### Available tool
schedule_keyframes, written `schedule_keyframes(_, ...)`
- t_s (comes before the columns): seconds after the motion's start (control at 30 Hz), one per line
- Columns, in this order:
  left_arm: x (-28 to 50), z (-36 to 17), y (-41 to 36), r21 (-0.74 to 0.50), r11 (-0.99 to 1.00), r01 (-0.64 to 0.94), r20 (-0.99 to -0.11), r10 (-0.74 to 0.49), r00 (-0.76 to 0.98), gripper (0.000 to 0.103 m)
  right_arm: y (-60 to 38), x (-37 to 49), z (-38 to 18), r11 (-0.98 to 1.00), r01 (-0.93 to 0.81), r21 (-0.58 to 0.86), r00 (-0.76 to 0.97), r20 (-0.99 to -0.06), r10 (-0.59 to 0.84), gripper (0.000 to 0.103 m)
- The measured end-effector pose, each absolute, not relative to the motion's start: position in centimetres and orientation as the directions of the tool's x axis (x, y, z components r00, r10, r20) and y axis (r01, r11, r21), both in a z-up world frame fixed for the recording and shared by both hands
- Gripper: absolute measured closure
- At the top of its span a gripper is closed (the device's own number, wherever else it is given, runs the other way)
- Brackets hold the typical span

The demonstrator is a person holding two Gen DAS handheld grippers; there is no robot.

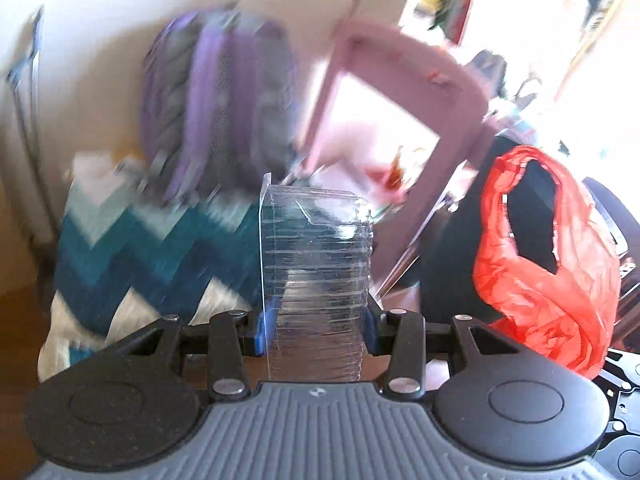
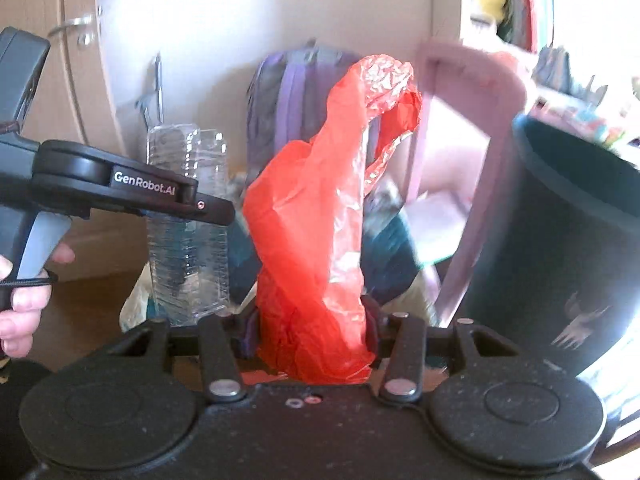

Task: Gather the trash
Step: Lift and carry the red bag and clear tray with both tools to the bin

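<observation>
A dark round bin stood at the right, beside a pink frame; a purple backpack leaned on the wall; the right tool was clamped on a red plastic bag; the left tool was clamped on a clear plastic container, held upright.

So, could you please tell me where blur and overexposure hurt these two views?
Left wrist view: purple backpack and pink frame smear with motion blur, window upper right blows out white; clear plastic container stays sharp. Right wrist view: red plastic bag crisp, dark bin blurred, glare at right edge.
</observation>
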State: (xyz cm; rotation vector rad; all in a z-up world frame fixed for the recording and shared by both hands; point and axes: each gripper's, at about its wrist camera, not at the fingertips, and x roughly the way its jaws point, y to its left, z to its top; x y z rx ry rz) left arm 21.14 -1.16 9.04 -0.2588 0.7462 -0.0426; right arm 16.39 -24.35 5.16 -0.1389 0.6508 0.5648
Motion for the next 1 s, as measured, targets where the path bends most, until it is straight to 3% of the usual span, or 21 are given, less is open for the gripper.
schedule_keyframes(0.37,24.8,20.0,-9.4,-0.194,0.971,0.138,-0.511,-0.220,0.831,0.061,-31.7,19.2,12.5,0.907,-0.420,-0.008,0.800,-0.475,0.366,0.056)
schedule_keyframes(0.7,29.4,24.2,-16.2,-0.201,0.952,0.232,-0.481,-0.303,0.823,0.061,-38.4,21.0,15.9,0.958,-0.284,-0.044,0.872,-0.428,0.239,0.056)
schedule_keyframes(1.0,33.0,24.4,-22.9,-0.139,0.939,0.314,-0.498,-0.340,0.798,0.061,-41.8,24.6,14.5,0.977,-0.203,-0.067,0.872,-0.467,0.149,0.056)
